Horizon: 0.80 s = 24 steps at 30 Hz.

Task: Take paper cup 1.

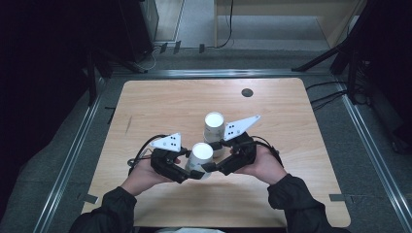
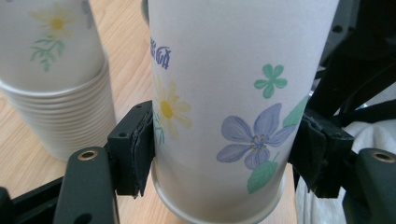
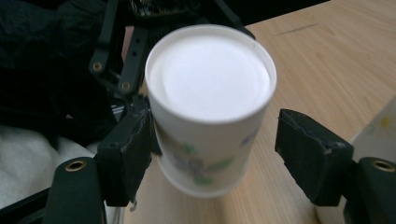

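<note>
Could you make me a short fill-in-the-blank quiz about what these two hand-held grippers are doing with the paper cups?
1. The left gripper is shut on an upside-down paper ____.
2. The right gripper has its jaws ____ around that same cup.
3. The stack of cups stands on a ____ table.
4. The cups are printed with ____.

Missing words: cup; open; wooden; flowers

Upside-down paper cup [image 3: 210, 107] between right claw [image 3: 212, 154] jaws, white base toward camera; left pad touching cup wall, right pad apart; left claw [image 3: 126, 70] behind cup; wooden bench [image 3: 327, 60] beneath.
</note>
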Motion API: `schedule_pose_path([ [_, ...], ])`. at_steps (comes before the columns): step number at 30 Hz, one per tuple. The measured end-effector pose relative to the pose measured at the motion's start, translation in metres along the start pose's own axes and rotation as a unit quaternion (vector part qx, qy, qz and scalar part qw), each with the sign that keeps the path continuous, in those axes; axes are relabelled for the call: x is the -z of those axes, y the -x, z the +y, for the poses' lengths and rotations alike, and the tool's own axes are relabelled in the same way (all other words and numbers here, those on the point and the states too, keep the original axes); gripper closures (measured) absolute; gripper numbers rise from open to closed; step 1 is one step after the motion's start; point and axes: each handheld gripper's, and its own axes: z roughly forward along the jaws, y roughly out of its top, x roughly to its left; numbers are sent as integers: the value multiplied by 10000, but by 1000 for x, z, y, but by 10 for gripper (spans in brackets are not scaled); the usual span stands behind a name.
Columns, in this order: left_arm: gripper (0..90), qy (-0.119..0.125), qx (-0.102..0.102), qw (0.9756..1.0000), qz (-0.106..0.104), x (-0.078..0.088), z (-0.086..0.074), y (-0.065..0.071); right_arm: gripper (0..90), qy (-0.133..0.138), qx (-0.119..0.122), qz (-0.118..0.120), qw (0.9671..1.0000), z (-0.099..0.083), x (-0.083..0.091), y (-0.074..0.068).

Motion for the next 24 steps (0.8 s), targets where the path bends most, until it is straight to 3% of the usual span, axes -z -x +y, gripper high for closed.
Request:
schedule_pose_path([
  [4,302,-217,-50,9997,77,6,4,-3,268,-125,133,-184,9997,-8,6,-3],
  [8,303,-548,-73,9985,46,4,9,-6,276,-184,111,-366,9991,-20,9,-6],
  [11,303,-919,-124,9957,25,-1,10,-8,284,-258,116,-480,9984,-32,10,-9],
  [14,303,-1306,-301,9910,42,-5,10,-8,285,-301,128,-557,9979,-39,10,-10],
  [24,303,-1901,-536,9801,211,-19,7,-8,285,-408,239,-511,9976,-43,-1,-10],
])
